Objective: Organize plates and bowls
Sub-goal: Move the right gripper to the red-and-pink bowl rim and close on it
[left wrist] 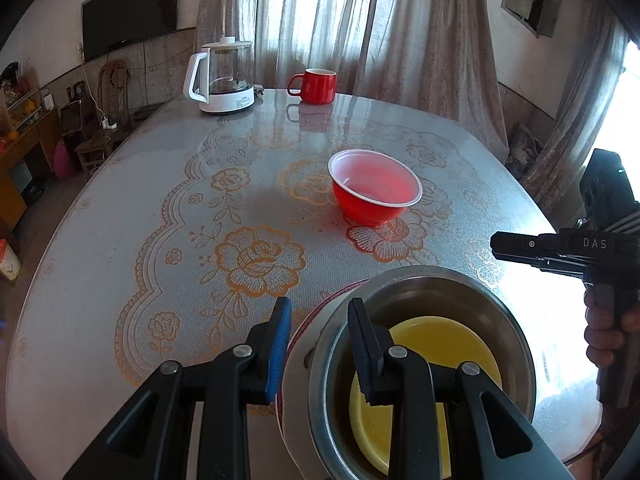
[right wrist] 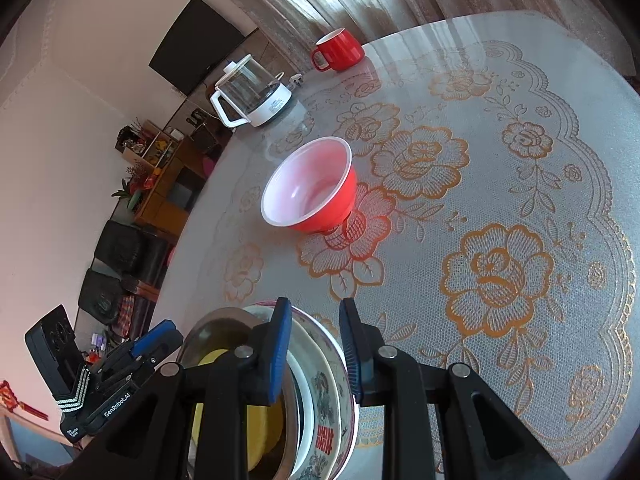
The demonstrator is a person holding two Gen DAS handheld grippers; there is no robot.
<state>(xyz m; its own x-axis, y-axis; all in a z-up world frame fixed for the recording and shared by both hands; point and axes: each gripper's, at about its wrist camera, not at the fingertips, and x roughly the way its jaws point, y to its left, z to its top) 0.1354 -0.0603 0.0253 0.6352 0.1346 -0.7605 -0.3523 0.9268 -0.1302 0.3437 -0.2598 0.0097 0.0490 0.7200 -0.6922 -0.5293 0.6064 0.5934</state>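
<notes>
A round table (left wrist: 132, 216) fills most of both views, covered in a glossy pale cloth printed with orange rose outlines and a scalloped lace border, bright with glare from the window at the right of the left wrist view. At the bottom of that view a steel bowl with a yellow dish inside (left wrist: 424, 356) sits nested on a white patterned porcelain plate with a red rim (left wrist: 294, 364). The left gripper (left wrist: 320, 320) straddles the steel wall with its fingers parted: the black one lies inside the bowl, the blue-padded one outside over the plate, neither pressing. In the right wrist view the right gripper (right wrist: 314, 322) has its fingers set either side of the plate's rim (right wrist: 328, 392) at the bottom of the frame; I cannot tell whether they pinch it. A red plastic bowl with a white inside (left wrist: 374, 188) stands alone near the middle of the table, well apart from the stack. At the far edge, top centre of the left wrist view, stand a glass electric kettle on a white base (left wrist: 224, 76) and a red ceramic mug (left wrist: 314, 86). Behind them hang sheer beige curtains (left wrist: 360, 20); a dark flat television (left wrist: 130, 10) is mounted on the wall at upper left, above wooden cabinets (left wrist: 24, 140).
</notes>
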